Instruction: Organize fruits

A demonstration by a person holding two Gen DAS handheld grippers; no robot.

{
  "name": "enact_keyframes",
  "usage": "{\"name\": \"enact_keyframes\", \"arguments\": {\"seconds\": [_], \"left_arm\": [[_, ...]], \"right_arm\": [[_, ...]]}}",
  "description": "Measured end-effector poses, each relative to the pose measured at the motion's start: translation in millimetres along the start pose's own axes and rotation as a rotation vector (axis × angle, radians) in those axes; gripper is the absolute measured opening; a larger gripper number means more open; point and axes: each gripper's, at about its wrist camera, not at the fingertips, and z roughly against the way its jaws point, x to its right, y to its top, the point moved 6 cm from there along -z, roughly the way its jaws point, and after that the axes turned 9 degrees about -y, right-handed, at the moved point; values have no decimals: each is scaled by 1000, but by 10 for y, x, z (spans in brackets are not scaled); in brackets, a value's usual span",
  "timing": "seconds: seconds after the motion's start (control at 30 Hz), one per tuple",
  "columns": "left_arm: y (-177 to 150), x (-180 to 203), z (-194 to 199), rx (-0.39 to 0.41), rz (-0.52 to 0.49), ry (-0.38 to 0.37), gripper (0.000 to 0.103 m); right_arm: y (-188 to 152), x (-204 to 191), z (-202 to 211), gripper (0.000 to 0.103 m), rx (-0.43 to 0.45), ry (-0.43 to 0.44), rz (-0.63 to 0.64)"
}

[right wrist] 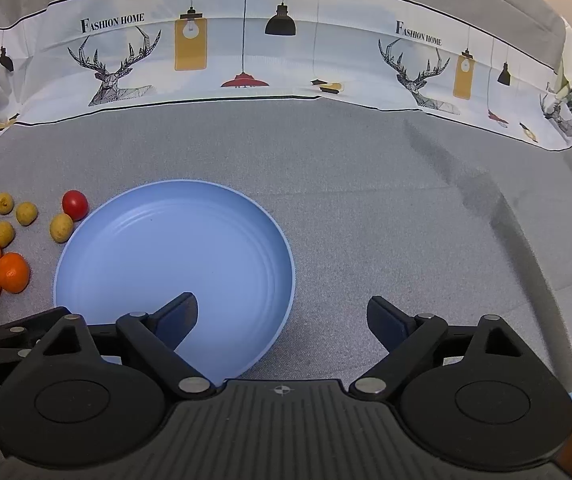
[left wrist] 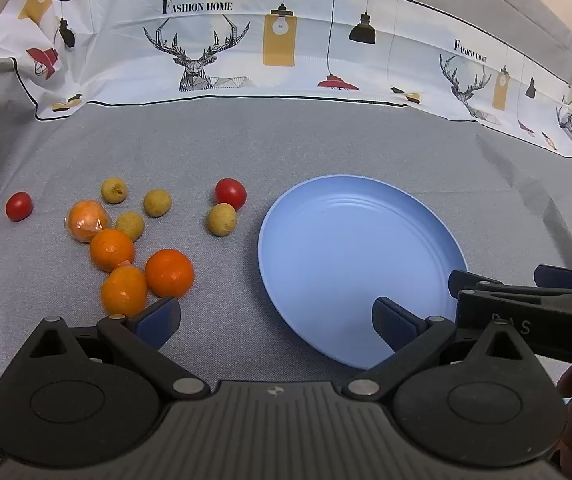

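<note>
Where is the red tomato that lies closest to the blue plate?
In the left wrist view the red tomato lies on the grey cloth left of the blue plate, touching a small yellow fruit just in front of it.

Even soft light, fisheye-warped edges

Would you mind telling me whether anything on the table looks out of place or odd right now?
One orange, at the far left of the orange cluster, sits in a clear plastic wrapper while the other three are bare. All the fruit lies loose on the grey cloth; the blue plate holds none. Nothing looks spilled or damaged.
</note>
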Motion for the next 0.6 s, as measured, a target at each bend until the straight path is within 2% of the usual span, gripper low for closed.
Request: {"name": "enact_keyframes", "arguments": {"seconds": [0.37,0.43,0.47,0.53,0.57,0.6], "left_arm": [[-8,-5,-5,-9,8,-6,102],[-6,-8,-2,-7,1,-7,98],[-4,-5,17,-14,7,-23,87],[21,-20,59,-16,0,-42,49],[47,-45,98,-18,3,-72,39],[83,-86,140,-17,11,-95,21]], "right_arm": [[-4,11,-18,89,1,-3,-27],[1,13,-23,87,-2,7,-41],[9,28,-13,85,6,-7,-38],[27,37,2,78,13,-7,-54],[43,30,10,70,11,9,-71],[66,12,29,62,10,35,-92]]}}
